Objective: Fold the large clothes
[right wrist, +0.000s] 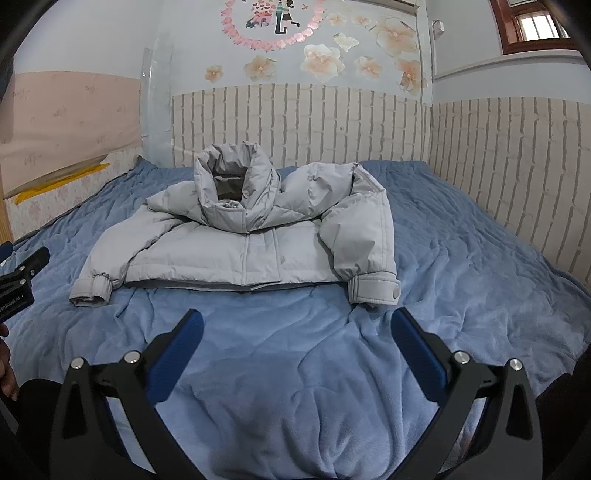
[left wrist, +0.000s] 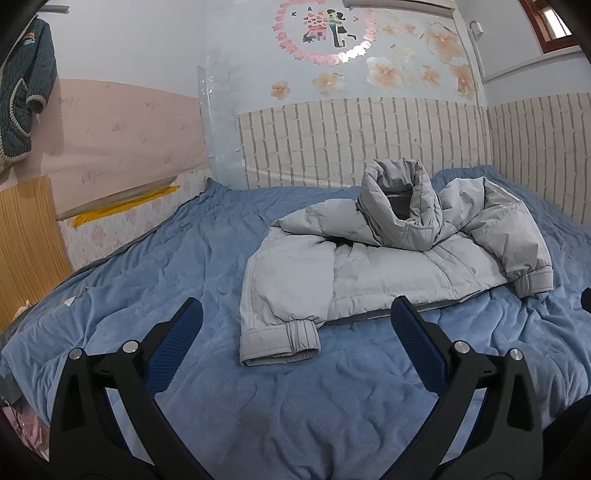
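A light grey puffer jacket (left wrist: 388,266) (right wrist: 251,247) lies on the blue blanket (left wrist: 184,258) (right wrist: 461,258), front up, its high collar (left wrist: 400,199) (right wrist: 234,184) standing. Both sleeves are bent forward, with the cuffs (left wrist: 280,341) (right wrist: 375,288) nearest me. My left gripper (left wrist: 297,321) hovers open in front of the hem, its right fingertip (left wrist: 400,314) close to the hem edge. My right gripper (right wrist: 297,325) is open over the blanket, short of the jacket, the right cuff just beyond its right finger. Nothing is held. The left gripper's body (right wrist: 18,280) shows at the right wrist view's left edge.
The bed runs into a corner with brick-pattern wall panels (left wrist: 351,140) (right wrist: 517,166) behind and to the right. A dark green garment (left wrist: 22,92) hangs on the left wall. A wooden board (left wrist: 29,240) stands by the bed's left side. A window (right wrist: 535,26) sits top right.
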`<state>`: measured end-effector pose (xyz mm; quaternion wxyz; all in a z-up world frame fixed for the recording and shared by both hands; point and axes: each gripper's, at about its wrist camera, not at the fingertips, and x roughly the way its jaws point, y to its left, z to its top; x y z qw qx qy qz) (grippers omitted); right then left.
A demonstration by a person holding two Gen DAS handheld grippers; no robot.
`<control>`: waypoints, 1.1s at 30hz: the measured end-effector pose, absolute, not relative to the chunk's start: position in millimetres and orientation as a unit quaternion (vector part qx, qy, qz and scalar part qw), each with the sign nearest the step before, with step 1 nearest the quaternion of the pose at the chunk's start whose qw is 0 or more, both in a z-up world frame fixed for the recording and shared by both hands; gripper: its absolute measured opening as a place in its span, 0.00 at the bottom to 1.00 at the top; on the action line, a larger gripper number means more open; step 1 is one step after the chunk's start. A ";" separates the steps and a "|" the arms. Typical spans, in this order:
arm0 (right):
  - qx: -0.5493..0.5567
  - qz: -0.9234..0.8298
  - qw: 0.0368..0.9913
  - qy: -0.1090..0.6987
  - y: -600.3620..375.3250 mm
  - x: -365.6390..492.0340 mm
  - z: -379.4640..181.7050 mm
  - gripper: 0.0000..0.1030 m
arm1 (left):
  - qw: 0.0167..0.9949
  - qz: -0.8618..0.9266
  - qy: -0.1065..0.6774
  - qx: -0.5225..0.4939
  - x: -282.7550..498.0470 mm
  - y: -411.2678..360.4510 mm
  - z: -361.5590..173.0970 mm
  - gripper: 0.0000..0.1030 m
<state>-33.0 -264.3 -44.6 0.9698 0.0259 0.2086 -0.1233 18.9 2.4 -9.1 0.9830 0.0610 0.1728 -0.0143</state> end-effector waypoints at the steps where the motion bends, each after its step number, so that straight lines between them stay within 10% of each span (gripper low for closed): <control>1: 0.026 -0.123 0.970 0.208 -264.3 -33.2 -44.3 0.98 | 0.983 -0.014 0.173 0.060 18.9 2.4 -9.1 0.97; 33: 0.165 -0.048 0.952 0.255 -295.4 80.1 -70.7 0.98 | 0.954 -0.036 0.296 0.006 148.4 -28.0 -48.2 0.97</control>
